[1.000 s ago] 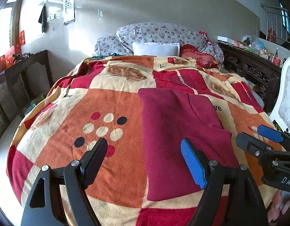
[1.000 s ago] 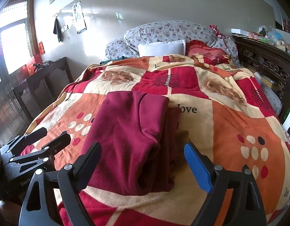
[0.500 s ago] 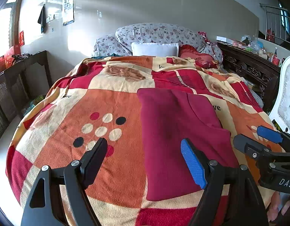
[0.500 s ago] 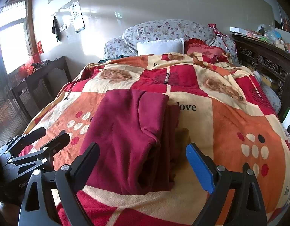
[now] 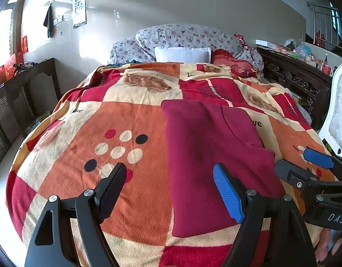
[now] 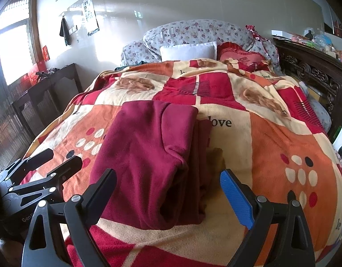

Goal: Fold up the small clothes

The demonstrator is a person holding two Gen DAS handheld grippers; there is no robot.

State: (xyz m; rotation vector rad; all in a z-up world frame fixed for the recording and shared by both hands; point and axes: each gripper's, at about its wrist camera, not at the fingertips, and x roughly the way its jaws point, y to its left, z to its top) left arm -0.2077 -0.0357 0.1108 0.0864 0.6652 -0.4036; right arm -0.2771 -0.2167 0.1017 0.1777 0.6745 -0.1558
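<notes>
Maroon fleece garment (image 6: pixel 146 164): folded lengthwise, flat on blanket (image 5: pixel 131 115) near bed foot edge, unchanged from a second ago. Left gripper (image 5: pixel 171 191), right gripper (image 6: pixel 168 191): fingers spread, empty, hovering unmoved. Judgement: pause; next fold pending.

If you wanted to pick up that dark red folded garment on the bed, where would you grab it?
Probably the near edge of the dark red garment, coming in low from the foot of the bed. There the folded layers end in a thick rounded lip standing slightly off the blanket, so a finger could slide under. Both tools, left and right, hover open, facing it.
</notes>
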